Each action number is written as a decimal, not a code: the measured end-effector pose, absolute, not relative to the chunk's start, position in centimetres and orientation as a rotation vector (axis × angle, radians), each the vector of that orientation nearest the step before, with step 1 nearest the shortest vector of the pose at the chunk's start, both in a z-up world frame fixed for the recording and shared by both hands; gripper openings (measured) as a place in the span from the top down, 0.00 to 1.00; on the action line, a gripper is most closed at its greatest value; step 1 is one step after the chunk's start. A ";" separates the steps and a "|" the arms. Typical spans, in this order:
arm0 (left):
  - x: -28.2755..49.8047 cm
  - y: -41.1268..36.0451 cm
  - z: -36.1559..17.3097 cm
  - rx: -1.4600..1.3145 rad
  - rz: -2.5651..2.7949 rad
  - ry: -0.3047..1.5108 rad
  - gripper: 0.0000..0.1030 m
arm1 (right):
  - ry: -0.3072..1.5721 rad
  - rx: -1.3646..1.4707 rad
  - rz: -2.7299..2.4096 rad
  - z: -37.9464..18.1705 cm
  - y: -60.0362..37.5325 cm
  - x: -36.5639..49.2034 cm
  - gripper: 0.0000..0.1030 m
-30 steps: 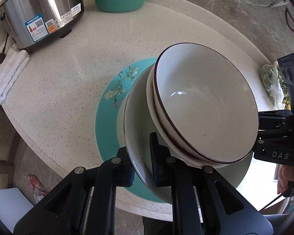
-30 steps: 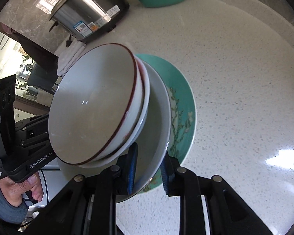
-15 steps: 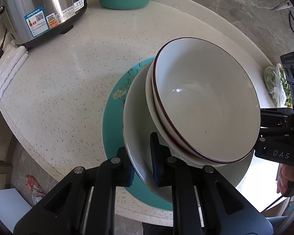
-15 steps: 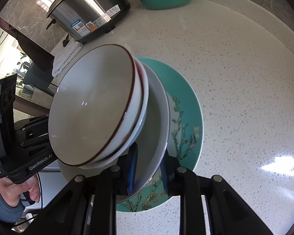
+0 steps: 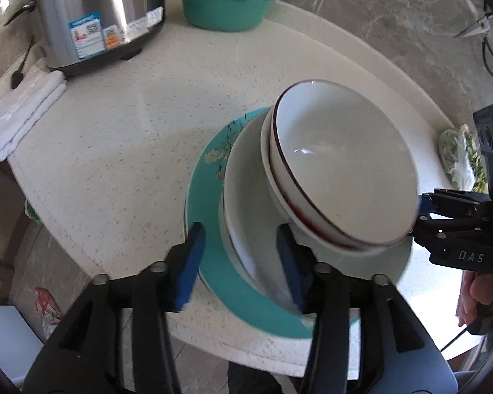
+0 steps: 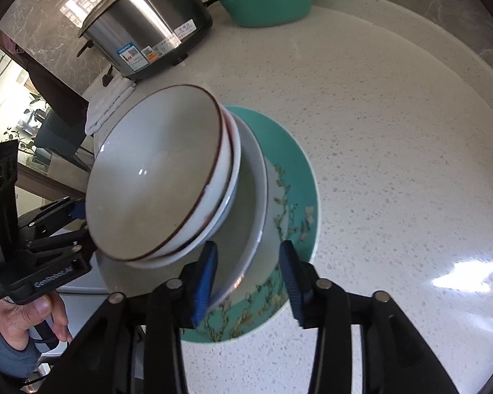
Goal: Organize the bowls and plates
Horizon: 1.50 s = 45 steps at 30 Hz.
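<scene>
Crockery sits stacked at the near edge of your worktop [image 5: 121, 138], centre-right of the left wrist frame: a teal plate [image 5: 210, 216] at the bottom, a white plate [image 5: 246, 193] on it, and two nested brown-rimmed bowls [image 5: 341, 164] on top. Your left tool [image 5: 240, 259] is released, its blue pads standing apart either side of the plates' near rim; whether either pad touches is unclear through blur. Your right tool [image 6: 246, 271] is likewise released, pads spread astride the white plate's [image 6: 249, 223] edge above the teal plate [image 6: 299, 197], with the bowls [image 6: 157, 177] tilted toward centre-left. Upper left of both frames holds a steel cooker [image 5: 92, 13]; a teal basin [image 5: 226, 6] of greens sits at top centre, and a folded white towel [image 5: 23, 105] lies at mid-left.
</scene>
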<state>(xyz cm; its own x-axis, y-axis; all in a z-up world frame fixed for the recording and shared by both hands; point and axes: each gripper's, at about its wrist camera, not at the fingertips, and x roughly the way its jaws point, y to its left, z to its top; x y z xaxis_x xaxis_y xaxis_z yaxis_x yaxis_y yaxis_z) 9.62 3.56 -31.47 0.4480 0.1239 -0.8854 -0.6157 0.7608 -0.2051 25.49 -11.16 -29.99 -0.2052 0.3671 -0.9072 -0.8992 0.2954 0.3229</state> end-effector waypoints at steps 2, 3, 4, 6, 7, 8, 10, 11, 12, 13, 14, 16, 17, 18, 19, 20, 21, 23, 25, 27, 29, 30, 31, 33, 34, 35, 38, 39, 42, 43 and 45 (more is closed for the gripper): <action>8.4 3.3 -30.6 -0.551 0.527 0.997 0.00 | 1.282 -0.528 1.277 -28.9 -12.1 25.6 0.40; 7.9 3.1 -30.2 -0.560 0.527 0.979 0.00 | 1.267 -0.523 1.273 -28.3 -12.7 25.7 0.27; 7.1 2.9 -29.4 -0.561 0.544 0.946 0.00 | 1.244 -0.507 1.275 -27.5 -13.3 25.7 0.15; 6.6 2.4 -28.1 -0.545 0.562 0.913 0.00 | 1.204 -0.459 1.287 -25.5 -14.7 25.9 0.13; 6.4 2.0 -27.4 -0.544 0.563 0.894 0.00 | 1.187 -0.441 1.284 -24.6 -15.4 26.0 0.11; 6.3 1.6 -26.5 -0.545 0.560 0.866 0.00 | 1.167 -0.426 1.280 -23.6 -16.0 26.1 0.09; 6.5 0.3 -24.3 -0.548 0.546 0.802 0.00 | 1.128 -0.396 1.280 -22.1 -17.0 26.3 0.00; 6.8 -0.2 -23.5 -0.563 0.531 0.778 0.00 | 1.104 -0.375 1.286 -21.1 -17.5 26.3 0.00; 7.1 -0.6 -22.8 -0.577 0.523 0.762 0.00 | 1.078 -0.354 1.284 -20.1 -18.2 26.5 0.00; 7.4 -1.4 -21.6 -0.582 0.513 0.739 0.00 | 1.064 -0.343 1.279 -19.4 -18.7 26.6 0.00; 7.5 -2.2 -20.7 -0.566 0.515 0.718 0.00 | 1.048 -0.336 1.266 -18.6 -19.3 26.7 0.00; 7.7 -3.6 -19.0 -0.512 0.535 0.663 0.00 | 1.021 -0.341 1.243 -17.6 -20.3 26.9 0.00; 7.8 -4.4 -18.4 -0.487 0.545 0.637 0.00 | 1.004 -0.339 1.231 -17.1 -21.0 27.0 0.00; 8.0 -5.0 -18.2 -0.477 0.575 0.629 0.00 | 0.990 -0.336 1.219 -16.5 -21.7 27.1 0.00; 8.2 -5.3 -18.1 -0.479 0.592 0.640 0.00 | 0.977 -0.334 1.208 -16.1 -22.4 27.2 0.00; 8.6 -5.7 -18.2 -0.485 0.610 0.664 0.00 | 0.964 -0.333 1.198 -15.7 -22.9 27.3 0.00; 9.0 -6.2 -18.7 -0.493 0.631 0.696 0.00 | 0.955 -0.331 1.184 -15.4 -23.6 27.5 0.00; 9.4 -7.0 -19.1 -0.519 0.654 0.732 0.00 | 0.947 -0.320 1.163 -14.9 -24.7 27.8 0.00; 9.8 -7.9 -19.4 -0.562 0.635 0.744 0.00 | 0.932 -0.318 1.130 -14.6 -25.7 27.7 0.00; 10.7 -9.5 -19.0 -0.523 0.665 0.763 0.00 | 0.922 -0.315 1.115 -14.3 -26.7 27.5 0.00; 11.2 -12.1 -17.7 -0.442 0.707 0.778 0.00 | 0.905 -0.331 1.086 -13.9 -27.3 27.1 0.00; 11.5 -13.0 -17.4 -0.418 0.715 0.782 0.00 | 0.898 -0.333 1.078 -13.7 -27.5 27.1 0.00; 11.8 -13.7 -17.0 -0.407 0.727 0.786 0.00 | 0.892 -0.328 1.078 -13.5 -27.8 27.0 0.00; 12.1 -14.4 -16.7 -0.422 0.731 0.787 0.00 | 0.870 -0.327 1.062 -13.0 -28.6 27.0 0.00; 12.5 -14.6 -16.5 -0.425 0.731 0.785 0.00 | 0.855 -0.335 1.052 -12.8 -28.9 27.0 0.00; 12.7 -14.9 -16.3 -0.418 0.738 0.789 0.00 | 0.845 -0.338 1.042 -12.6 -29.3 27.0 0.00; 13.2 -15.6 -15.7 -0.416 0.738 0.799 0.00 | 0.842 -0.331 1.010 -12.3 -29.9 27.7 0.00; 13.4 -15.7 -15.6 -0.421 0.738 0.800 0.00 | 0.840 -0.327 1.004 -12.3 -30.1 27.8 0.00; 13.7 -16.3 -14.9 -0.413 0.745 0.805 0.00 | 0.830 -0.323 0.992 -12.0 -30.6 28.0 0.00; 13.9 -16.5 -14.8 -0.411 0.745 0.805 0.00 | 0.827 -0.325 0.988 -11.9 -30.6 28.1 0.00; 14.0 -16.6 -14.6 -0.409 0.744 0.805 0.00 | 0.822 -0.321 0.988 -11.7 -30.7 28.1 0.00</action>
<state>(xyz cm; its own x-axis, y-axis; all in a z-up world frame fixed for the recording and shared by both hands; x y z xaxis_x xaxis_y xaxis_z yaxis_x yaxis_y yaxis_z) 14.04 -16.56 -14.63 0.4644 0.4391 -0.7691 -0.7323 0.6788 -0.0546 28.12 -30.73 -11.68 0.2874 0.6098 -0.7386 -0.8372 0.5346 0.1156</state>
